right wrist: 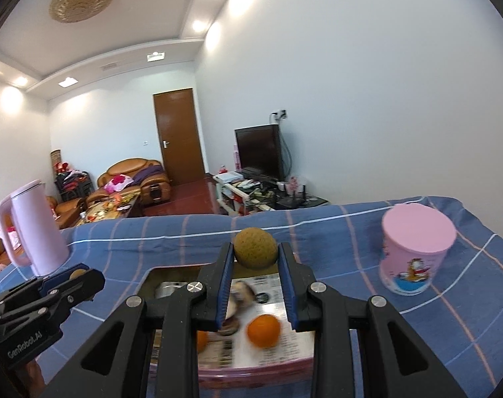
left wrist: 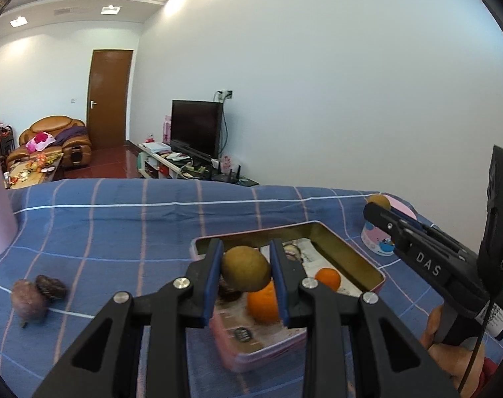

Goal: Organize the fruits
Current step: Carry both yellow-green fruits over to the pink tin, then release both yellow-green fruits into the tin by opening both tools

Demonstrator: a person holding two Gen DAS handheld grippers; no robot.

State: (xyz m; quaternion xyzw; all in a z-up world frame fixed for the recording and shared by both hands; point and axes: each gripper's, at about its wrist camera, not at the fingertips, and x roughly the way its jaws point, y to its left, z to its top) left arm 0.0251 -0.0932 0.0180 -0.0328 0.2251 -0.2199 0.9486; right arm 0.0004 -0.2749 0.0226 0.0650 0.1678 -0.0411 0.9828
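My left gripper point(left wrist: 246, 248) is shut on a brown-green kiwi point(left wrist: 246, 268), held above the open pink tin point(left wrist: 351, 258). In the tin lie two oranges point(left wrist: 263, 303) point(left wrist: 327, 278) and a dark wrinkled fruit point(left wrist: 228, 290). My right gripper point(right wrist: 255, 246) is shut on a second kiwi point(right wrist: 255, 248) over the tin's point(right wrist: 251, 373) far edge, above an orange point(right wrist: 264, 330). Each gripper shows in the other's view: the right gripper point(left wrist: 371, 212) at the right, the left gripper point(right wrist: 95, 277) at the lower left. Two purple passion fruits point(left wrist: 29, 301) point(left wrist: 50, 287) lie on the cloth to the left.
A blue checked cloth point(left wrist: 118, 225) covers the table. A pink kettle point(right wrist: 35, 229) stands at the left and a pink cartoon cup point(right wrist: 414, 248) at the right. Beyond the table's far edge are a TV stand, a sofa and a door.
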